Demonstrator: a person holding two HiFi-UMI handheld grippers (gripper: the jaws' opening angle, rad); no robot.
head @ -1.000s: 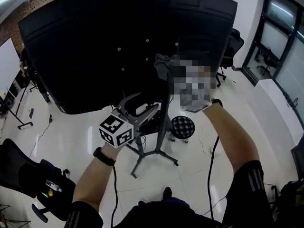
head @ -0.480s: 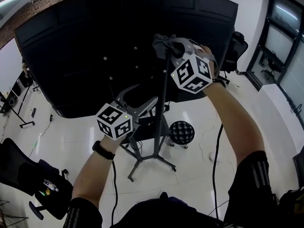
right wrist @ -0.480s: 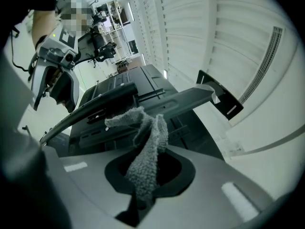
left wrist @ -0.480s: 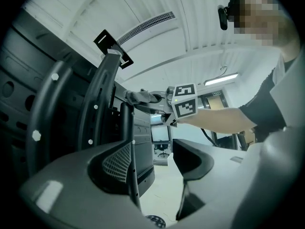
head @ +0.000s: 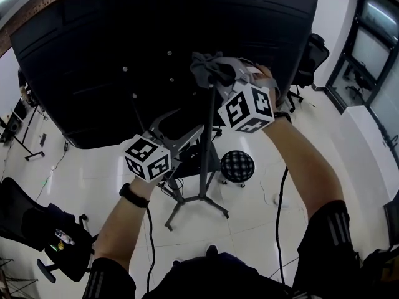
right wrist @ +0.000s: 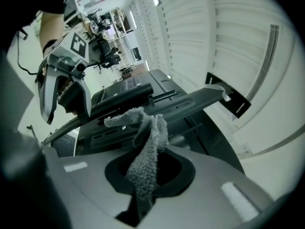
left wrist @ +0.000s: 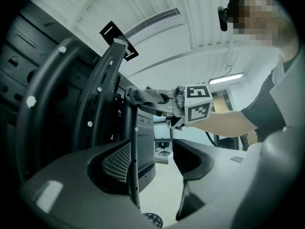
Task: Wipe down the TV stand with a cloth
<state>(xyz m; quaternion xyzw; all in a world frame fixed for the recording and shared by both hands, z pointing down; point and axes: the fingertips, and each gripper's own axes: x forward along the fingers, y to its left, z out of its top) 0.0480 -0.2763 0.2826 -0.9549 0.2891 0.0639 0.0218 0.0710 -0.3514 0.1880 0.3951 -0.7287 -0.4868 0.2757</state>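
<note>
Two grippers are meeting at the TV stand [head: 203, 182], a thin dark pole on splayed legs that is carrying a large black TV [head: 112, 48] seen from the back. Your right gripper [right wrist: 142, 197] is clamping a grey terry cloth [right wrist: 148, 142] between its jaws. The cloth is rising out of them as a nubbly, twisted bundle, with a loose corner flopping to the left. In the head view you are holding that crumpled cloth at the top of the pole, right where the stand is joining the back of the TV. Your left gripper [left wrist: 155, 159] is sitting lower down, with its jaws spread apart and gripping nothing. The pole is running up between them, close to the left jaw, though whether it is touching cannot be told. Beyond the stand's legs, a round stool [head: 237, 165] with a chequered seat is standing on the glossy white floor [head: 93, 185], and a black office chair [head: 34, 226] is sitting at your lower left.
</note>
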